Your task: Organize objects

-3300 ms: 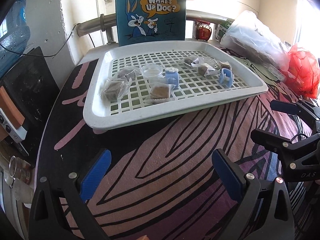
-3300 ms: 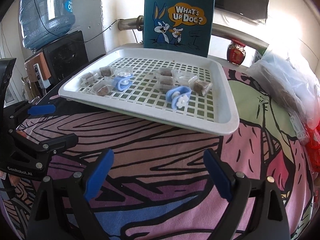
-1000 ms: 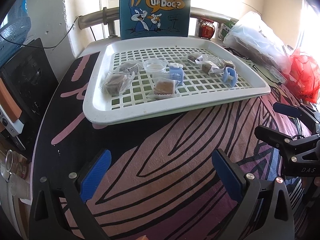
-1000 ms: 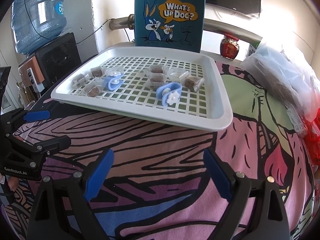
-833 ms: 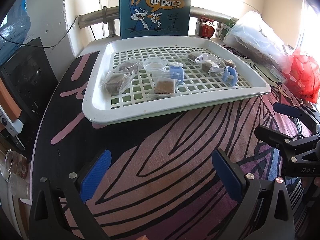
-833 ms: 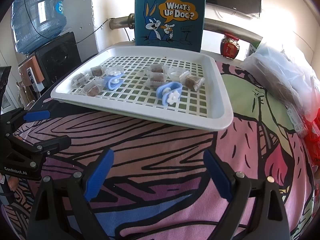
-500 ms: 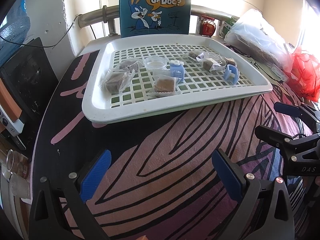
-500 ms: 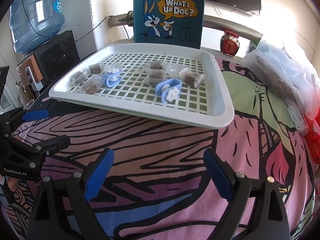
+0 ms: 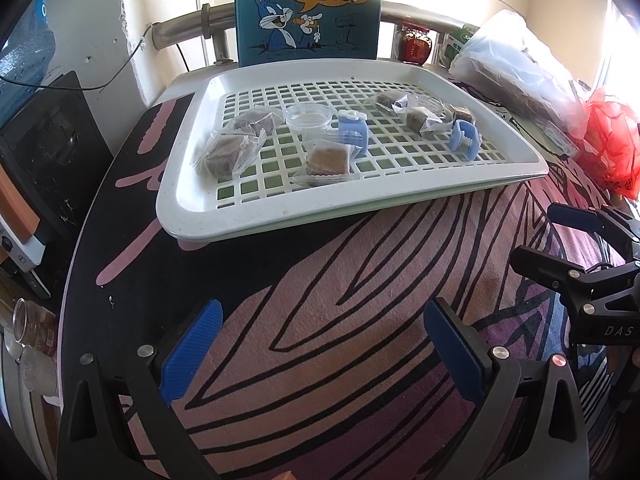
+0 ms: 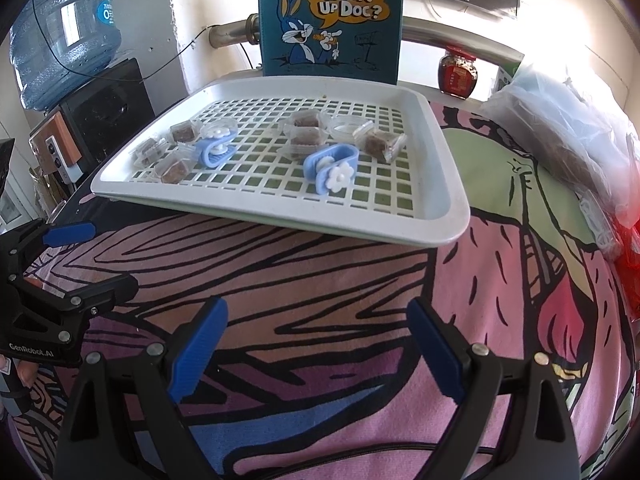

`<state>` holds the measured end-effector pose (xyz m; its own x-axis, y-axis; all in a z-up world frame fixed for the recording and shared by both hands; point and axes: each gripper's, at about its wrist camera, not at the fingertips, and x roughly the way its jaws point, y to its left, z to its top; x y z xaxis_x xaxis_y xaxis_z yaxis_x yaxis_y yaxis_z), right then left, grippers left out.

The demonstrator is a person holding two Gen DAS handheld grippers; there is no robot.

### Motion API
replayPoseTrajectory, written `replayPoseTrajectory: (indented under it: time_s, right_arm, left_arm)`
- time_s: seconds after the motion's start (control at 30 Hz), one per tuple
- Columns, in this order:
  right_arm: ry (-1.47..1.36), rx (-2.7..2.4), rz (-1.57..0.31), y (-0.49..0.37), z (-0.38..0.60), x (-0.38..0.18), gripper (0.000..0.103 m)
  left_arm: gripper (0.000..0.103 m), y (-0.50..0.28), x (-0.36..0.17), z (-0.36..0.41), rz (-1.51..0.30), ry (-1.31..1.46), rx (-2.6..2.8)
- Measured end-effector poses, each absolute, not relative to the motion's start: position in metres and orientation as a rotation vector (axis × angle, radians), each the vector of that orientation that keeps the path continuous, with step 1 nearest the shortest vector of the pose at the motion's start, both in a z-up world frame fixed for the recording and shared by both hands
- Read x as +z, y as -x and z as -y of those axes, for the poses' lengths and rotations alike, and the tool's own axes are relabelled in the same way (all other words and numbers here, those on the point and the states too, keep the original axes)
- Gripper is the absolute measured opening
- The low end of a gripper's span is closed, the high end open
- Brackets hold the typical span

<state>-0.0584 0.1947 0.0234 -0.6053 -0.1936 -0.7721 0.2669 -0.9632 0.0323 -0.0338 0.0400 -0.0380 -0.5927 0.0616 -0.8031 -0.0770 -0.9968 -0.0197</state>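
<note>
**Tray ahead of both tools, nothing gripped**

Left wrist view: the left tool (image 9: 320, 354) is spread wide and empty above the patterned cloth of the worktop (image 9: 340, 320). The white slatted tray (image 9: 224, 224) lies straight ahead, its near rim towards the tool. On it, a wrapped brown snack (image 9: 326, 160) sits nearest that rim, a blue clip (image 9: 352, 136) just behind it, and a second blue clip (image 9: 462, 140) towards the tray's right side. The cartoon bag (image 9: 308, 12) stands behind the tray.

Right wrist view: the right tool (image 10: 316, 344) is likewise spread and empty. The flower-topped blue clip (image 10: 330, 166) lies ahead, its long axis slanting towards the tray's near rim (image 10: 280, 216). By my estimate, the right tool is nearer it. Bare cloth before the tray leaves open approach room.
</note>
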Motion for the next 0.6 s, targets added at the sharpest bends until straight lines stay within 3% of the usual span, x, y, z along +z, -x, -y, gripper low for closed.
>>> replayPoseTrajectory:
  time_s: [0.6]
  right_arm:
    - [-1.296,-2.594,-0.157,0.0612,-0.1906,0.0169,0.093]
  left_arm:
    - [0.101,0.0345,-0.0401,-0.0421,-0.068,1.399,2.74]
